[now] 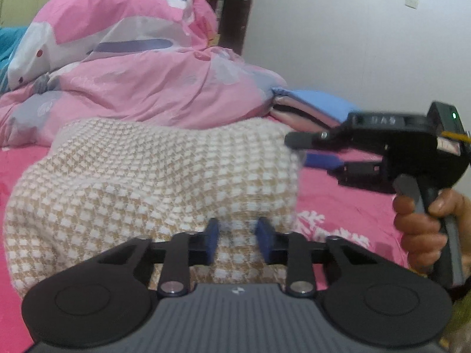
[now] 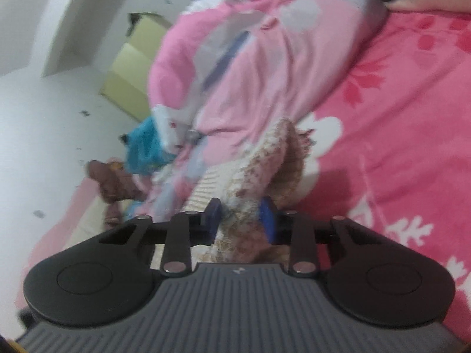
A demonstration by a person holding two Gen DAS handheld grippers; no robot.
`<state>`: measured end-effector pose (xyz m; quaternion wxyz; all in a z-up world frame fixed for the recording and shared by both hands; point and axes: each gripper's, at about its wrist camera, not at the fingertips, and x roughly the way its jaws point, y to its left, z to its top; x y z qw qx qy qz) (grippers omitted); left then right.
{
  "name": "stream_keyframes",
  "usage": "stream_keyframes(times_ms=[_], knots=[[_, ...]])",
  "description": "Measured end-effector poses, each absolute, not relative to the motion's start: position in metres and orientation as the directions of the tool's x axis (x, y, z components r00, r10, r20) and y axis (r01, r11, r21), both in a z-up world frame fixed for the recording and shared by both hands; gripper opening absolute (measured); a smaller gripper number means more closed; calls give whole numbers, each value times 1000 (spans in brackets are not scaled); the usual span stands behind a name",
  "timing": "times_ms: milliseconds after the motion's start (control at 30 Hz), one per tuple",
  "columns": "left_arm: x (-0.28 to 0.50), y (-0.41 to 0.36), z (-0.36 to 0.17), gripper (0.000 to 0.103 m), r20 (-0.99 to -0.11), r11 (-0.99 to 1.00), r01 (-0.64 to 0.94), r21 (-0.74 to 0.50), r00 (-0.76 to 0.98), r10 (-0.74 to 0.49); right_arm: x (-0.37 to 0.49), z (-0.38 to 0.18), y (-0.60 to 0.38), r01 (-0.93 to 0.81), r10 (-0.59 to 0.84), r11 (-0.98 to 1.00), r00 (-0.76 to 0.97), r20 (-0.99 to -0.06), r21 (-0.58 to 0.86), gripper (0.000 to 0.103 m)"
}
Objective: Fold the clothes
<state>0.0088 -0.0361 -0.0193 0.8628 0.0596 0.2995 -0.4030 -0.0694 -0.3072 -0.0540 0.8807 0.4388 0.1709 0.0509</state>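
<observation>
Cream-and-tan knit garment (image 1: 153, 182) fills centre-left of the left wrist view, draped over the pink floral bed sheet (image 1: 347, 206). Left gripper (image 1: 237, 242): blue pads clamped on the knit's lower edge. Right gripper (image 2: 240, 220): closed on a bunched fold of the same knit, lower centre of its view. Pink duvet (image 1: 132, 67) heaped behind, upper left.
</observation>
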Motion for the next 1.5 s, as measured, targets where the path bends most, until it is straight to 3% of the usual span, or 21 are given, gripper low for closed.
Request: stream_keyframes(times_ms=[133,233,333,400,467,533,633,800,833,1067,1233,1500], knots=[[-8,-30,-19,22,-553,669,736,-105,516,-654,-78,-41,-291,5,278,637,931,-236,771,20],[-10,-23,-18,31,-547,677,726,-125,518,-657,-81,-32,-273,-42,320,656,920,-227,754,18],[-10,-14,-17,31,-547,683,710,-172,507,-666,-78,-27,-253,-77,357,678,904,-237,731,17],[-10,-6,-13,38,-526,672,706,-221,494,-692,-76,-28,-243,-88,376,684,893,-247,725,17],[-15,3,-8,54,-483,662,709,-241,504,-716,-74,-31,-237,-94,396,676,883,-252,731,17],[-20,7,-3,60,-454,658,715,-234,518,-724,-72,-33,-231,-98,410,674,874,-261,732,17],[-23,-1,-5,61,-476,669,726,-160,537,-697,-70,-35,-224,-107,434,667,860,-268,737,17],[-16,-21,-19,56,-526,710,695,-118,562,-638,-69,-34,-216,-120,450,666,852,-267,737,17],[-13,-23,-22,46,-533,718,684,-128,563,-631,-69,-34,-218,-120,451,661,852,-265,741,17],[1,-16,-17,12,-493,723,645,-246,559,-667,-81,-35,-239,-109,431,613,876,-216,782,19],[2,-5,-10,9,-454,739,609,-289,592,-666,-109,-37,-271,-103,376,561,916,-142,822,19],[17,27,-1,7,-412,748,526,-405,625,-663,-107,-53,-284,62,286,586,917,-278,808,23]])
